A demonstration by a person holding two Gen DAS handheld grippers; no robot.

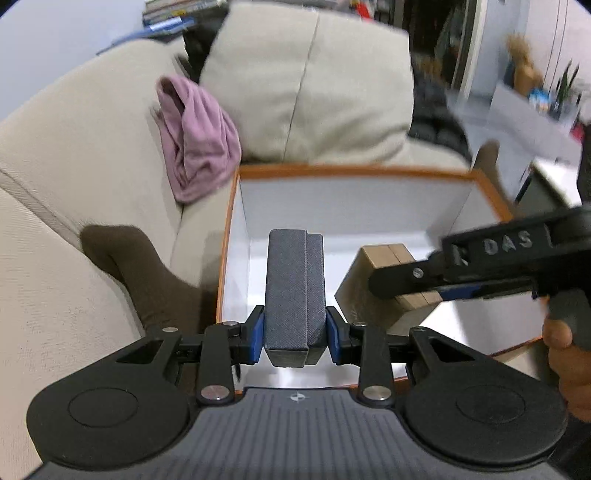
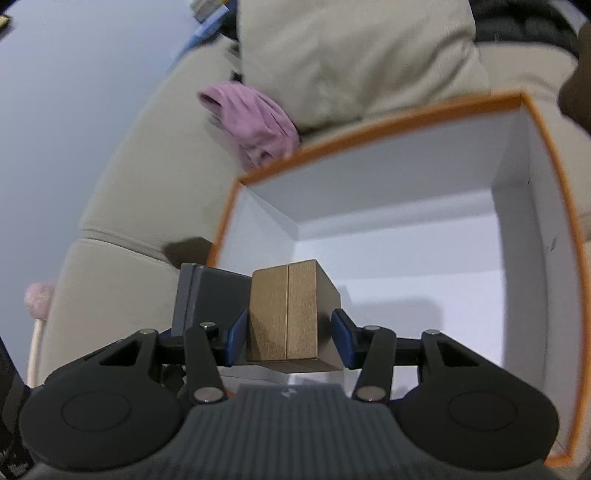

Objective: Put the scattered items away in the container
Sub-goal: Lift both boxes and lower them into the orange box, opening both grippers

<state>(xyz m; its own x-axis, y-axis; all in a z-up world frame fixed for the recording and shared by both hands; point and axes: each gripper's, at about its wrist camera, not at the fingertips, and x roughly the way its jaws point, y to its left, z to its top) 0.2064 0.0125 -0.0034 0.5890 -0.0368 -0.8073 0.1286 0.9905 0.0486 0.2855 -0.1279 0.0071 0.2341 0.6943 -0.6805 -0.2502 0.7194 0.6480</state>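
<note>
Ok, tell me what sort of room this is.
Most likely a home living room: a beige sofa with a large back cushion, a pink garment and a brown sock left on it, and stacked books behind.

box point(image 1: 354, 170) sits on sofa point(image 1: 74, 155), right in front of back cushion point(image 1: 306, 81). cloth point(image 1: 199, 140) just left of box's far left corner, sock point(image 1: 147, 273) left of box's near side. 2 cases held over box: grey case point(image 1: 295, 291) left, wooden case point(image 1: 384, 288) right, close together.
</note>
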